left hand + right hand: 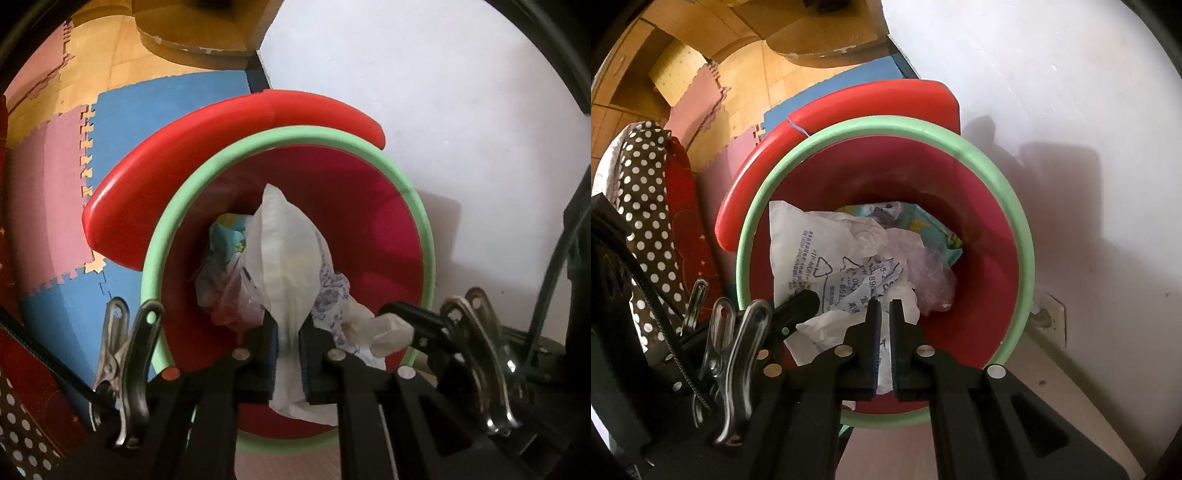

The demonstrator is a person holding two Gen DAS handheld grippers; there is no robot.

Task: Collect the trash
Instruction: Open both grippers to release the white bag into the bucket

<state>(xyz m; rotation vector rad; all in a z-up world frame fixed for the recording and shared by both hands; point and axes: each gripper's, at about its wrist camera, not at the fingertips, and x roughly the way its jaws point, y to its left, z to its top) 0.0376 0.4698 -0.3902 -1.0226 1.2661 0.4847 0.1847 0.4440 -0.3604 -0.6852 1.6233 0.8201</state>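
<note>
Both tools hung over the round red plastic bin with the pale green rim, which stood on foam floor tiles against a white wall, its red lid tipped back at about ten o'clock. The left hand-held gripper was pinching a crumpled white plastic bag, whose puffed body rose toward twelve o'clock above the trash already inside. The right hand-held gripper had its jaws pressed almost together on a fold of the printed white plastic wrapper lying in the bin from nine o'clock to the centre. The likeliest trouble, in my judgement, was static or snagging: thin film could cling to the pads when released and ride back out of the bin, or spill over the rim at six o'clock where the bag's tail hung low. The two tools were also close, so one could knock the other or nudge the lid shut. On the wrapper a recycling triangle and dark printed characters and digits showed, too creased and upside-down to read reliably; no brand was legible.
</note>
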